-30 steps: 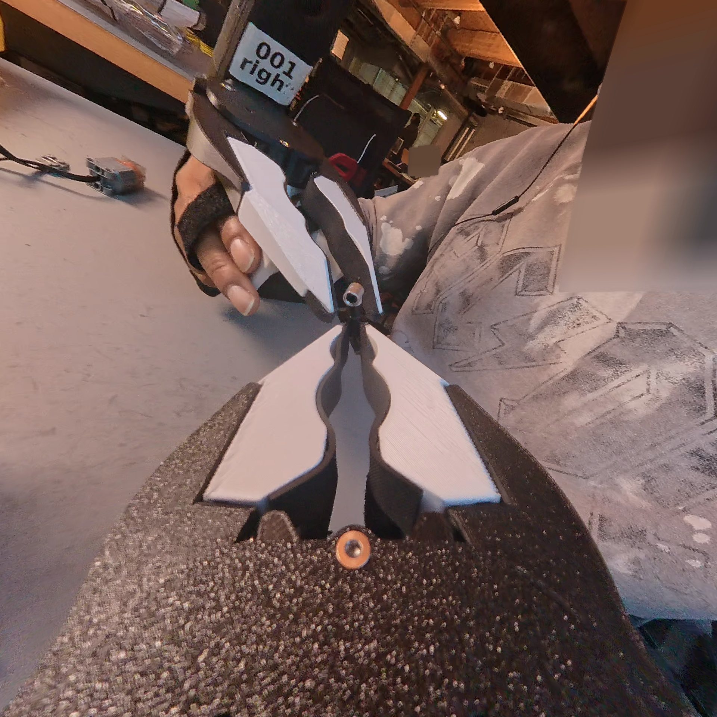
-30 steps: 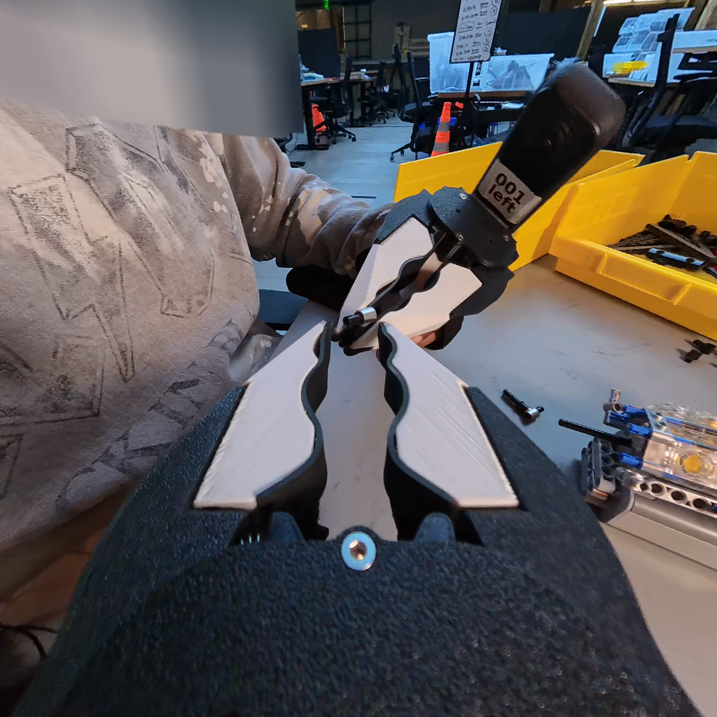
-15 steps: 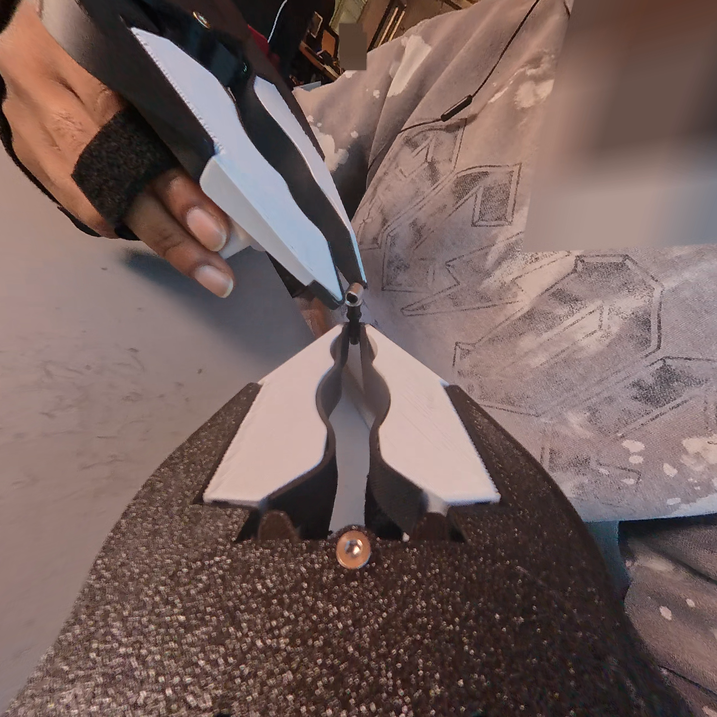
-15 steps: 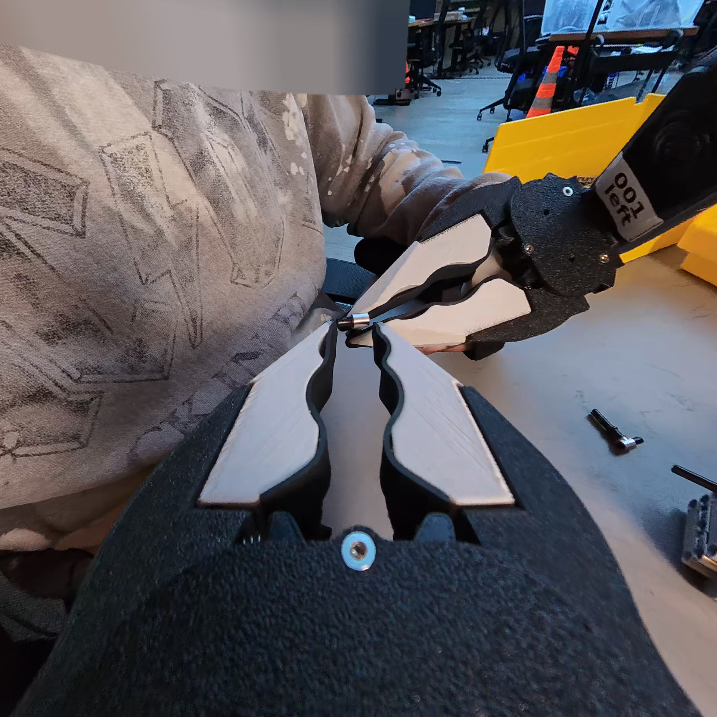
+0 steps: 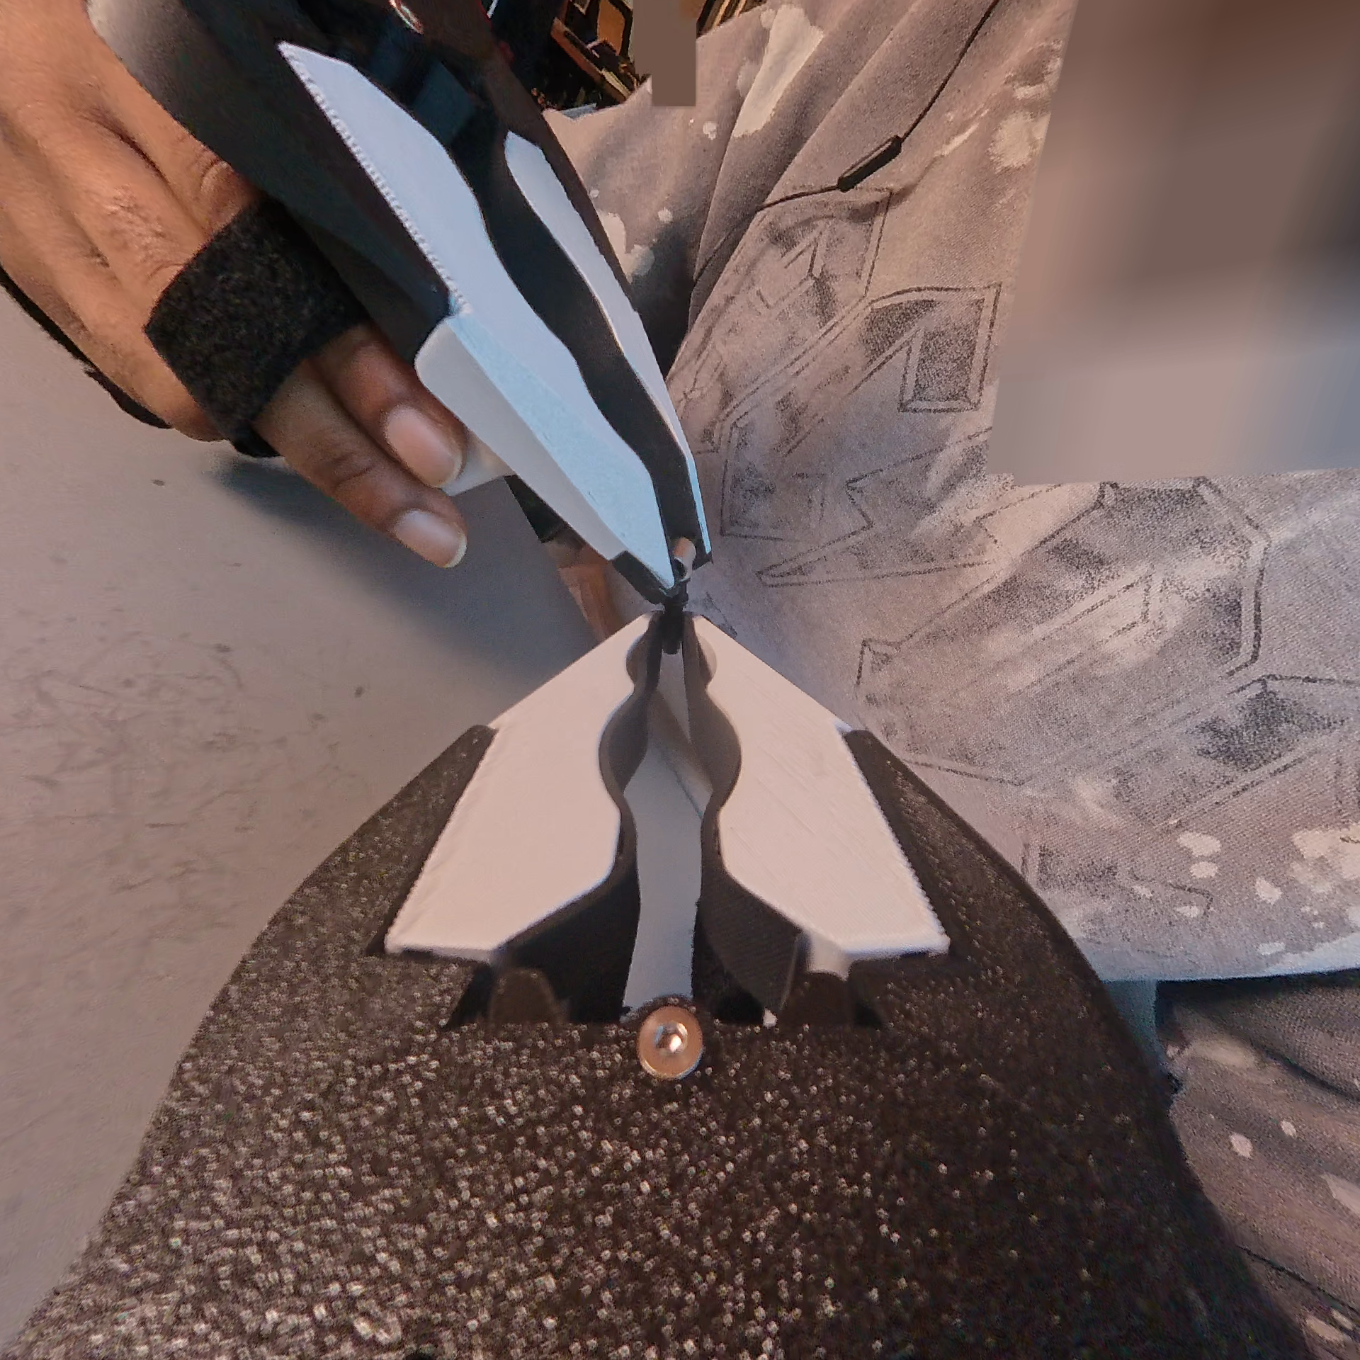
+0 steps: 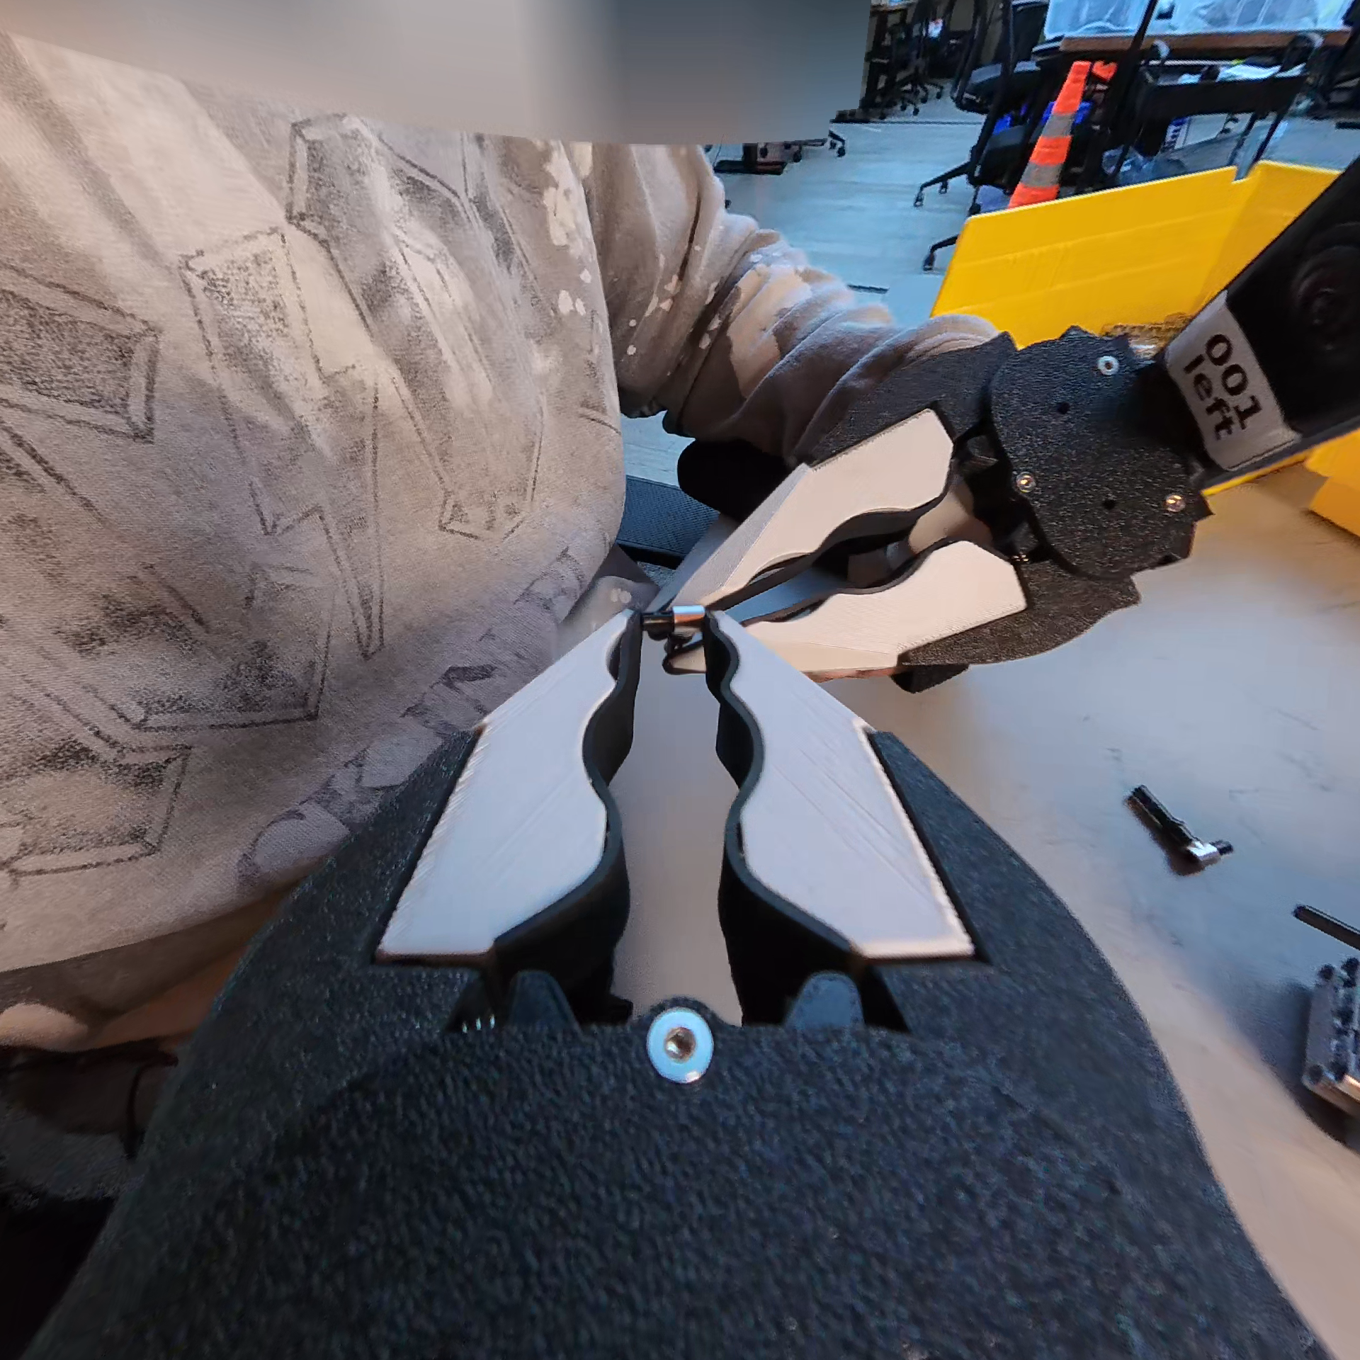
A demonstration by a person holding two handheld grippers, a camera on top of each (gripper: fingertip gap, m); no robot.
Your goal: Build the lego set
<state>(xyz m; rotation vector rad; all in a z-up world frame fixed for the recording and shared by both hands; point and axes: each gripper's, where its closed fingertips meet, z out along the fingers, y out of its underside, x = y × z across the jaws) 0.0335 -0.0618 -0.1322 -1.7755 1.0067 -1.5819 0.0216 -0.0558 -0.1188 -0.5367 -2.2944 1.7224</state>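
Both sets of jaws meet tip to tip over the bench edge, close to the person's chest. Those of the left gripper are nearly closed, pinching the black shank of a small pin at the very tips. Those of the right gripper stand a little apart, with the pin's silver end lying crosswise between their tips; whether they press on it or merely flank it I cannot tell.

Seen from the right wrist, the pin is short, with a shiny metal collar at one end and a thin black stem running into the left gripper, which comes in from the right at a low slant. From the left wrist, the right gripper slants down from the upper left, held by a hand with a black strap round one finger.

A grey patterned sweatshirt fills the space just behind the tips. On the pale bench, a second black pin with a silver end lies loose well to the right. A grey and black block of parts sits at the right edge, cut off by the frame. Yellow bins stand behind the left gripper, and an orange cone is on the floor far back.
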